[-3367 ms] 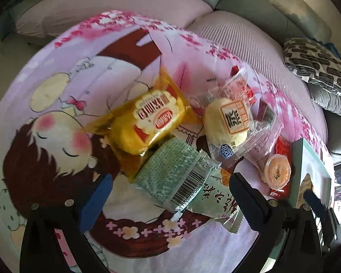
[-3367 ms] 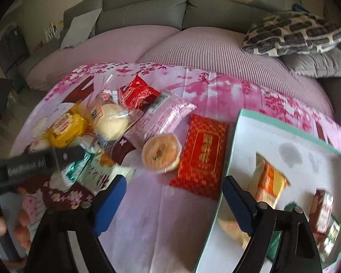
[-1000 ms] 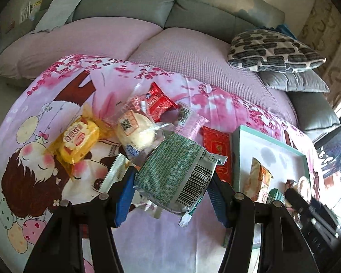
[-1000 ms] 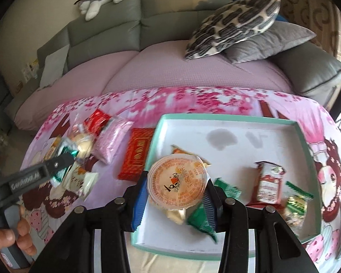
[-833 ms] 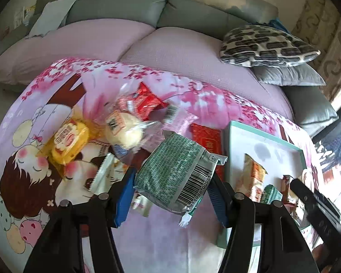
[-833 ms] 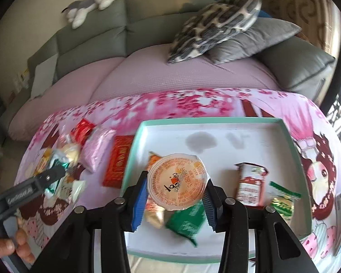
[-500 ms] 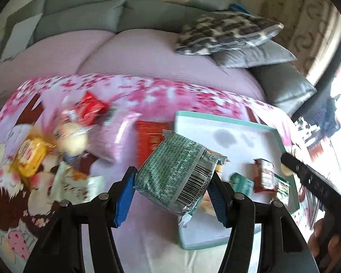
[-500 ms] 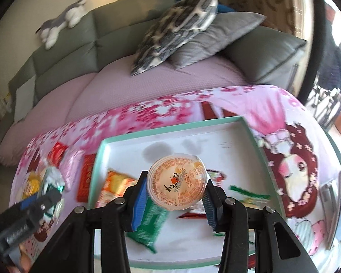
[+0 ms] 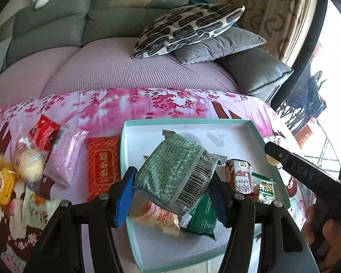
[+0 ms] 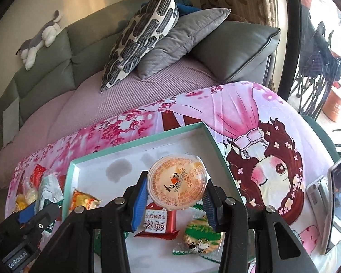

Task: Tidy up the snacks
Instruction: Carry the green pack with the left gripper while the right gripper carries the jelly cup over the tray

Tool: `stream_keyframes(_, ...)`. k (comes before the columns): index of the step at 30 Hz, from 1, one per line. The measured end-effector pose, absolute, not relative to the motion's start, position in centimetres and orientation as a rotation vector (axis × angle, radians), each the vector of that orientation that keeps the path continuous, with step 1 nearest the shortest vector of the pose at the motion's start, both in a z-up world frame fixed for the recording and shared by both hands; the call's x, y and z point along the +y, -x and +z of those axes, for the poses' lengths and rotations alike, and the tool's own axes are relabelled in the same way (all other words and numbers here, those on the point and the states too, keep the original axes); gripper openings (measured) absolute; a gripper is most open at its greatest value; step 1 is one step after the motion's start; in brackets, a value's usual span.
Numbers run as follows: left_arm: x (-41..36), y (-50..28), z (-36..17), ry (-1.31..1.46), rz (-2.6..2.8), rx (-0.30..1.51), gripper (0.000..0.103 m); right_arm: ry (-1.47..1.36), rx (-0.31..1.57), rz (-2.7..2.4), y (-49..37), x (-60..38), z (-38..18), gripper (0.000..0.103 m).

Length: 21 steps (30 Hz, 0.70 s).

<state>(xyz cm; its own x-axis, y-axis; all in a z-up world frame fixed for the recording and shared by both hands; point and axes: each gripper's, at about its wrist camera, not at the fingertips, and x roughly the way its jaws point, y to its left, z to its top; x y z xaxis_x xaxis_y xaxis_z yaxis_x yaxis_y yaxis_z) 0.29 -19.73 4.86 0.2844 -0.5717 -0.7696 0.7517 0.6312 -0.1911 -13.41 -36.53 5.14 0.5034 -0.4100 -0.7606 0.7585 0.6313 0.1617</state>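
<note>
Grey sofa [image 9: 56, 22] stood behind, a pink cartoon-print cloth [image 9: 147, 104] spread over the surface in front of it. Left gripper [image 9: 172, 198] pinched a green-and-silver snack packet [image 9: 177, 175] between its blue pads, barcode end toward the camera, held above the near-left part of the teal-rimmed tray [image 9: 188, 121]. Right gripper [image 10: 175, 201] clamped a round orange jelly cup [image 10: 177, 182] by its sides, foil lid facing up, over the tray's [image 10: 134, 142] right half. Below the cup lay a red-and-white packet [image 10: 158, 223] and a round green-wrapped sweet [image 10: 202, 234]; an orange packet [image 10: 81, 199] lay further left on the tray floor. On the cloth left of the tray sat a red packet [image 9: 102, 166], a pink packet [image 9: 66, 154], a wrapped bun [image 9: 31, 163] and a yellow packet [image 9: 2, 186]. A phone [image 10: 336, 202] stood propped at far right. A patterned cushion [image 9: 188, 27] leaned on the sofa.
</note>
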Motion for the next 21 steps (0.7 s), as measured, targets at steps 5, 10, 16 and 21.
stream_keyframes(5,-21.7,0.3,4.2,-0.258,-0.924,0.901,0.062,-0.540,0.767,-0.771,13.3,-37.7,3.9,0.047)
stream_keyframes(10,-23.3,0.6,3.7,-0.293,-0.945,0.874,0.062,-0.562,0.788,-0.802,13.6,-38.7,2.9,0.047)
stream_keyframes(16,-25.2,0.5,3.0,-0.315,-0.944,0.872,0.062,-0.581,0.809,-0.819,13.8,-39.6,2.1,0.047)
stream_keyframes(21,-26.6,0.7,2.9,-0.332,-0.952,0.847,0.062,-0.581,0.831,-0.832,13.9,-40.1,1.5,0.047)
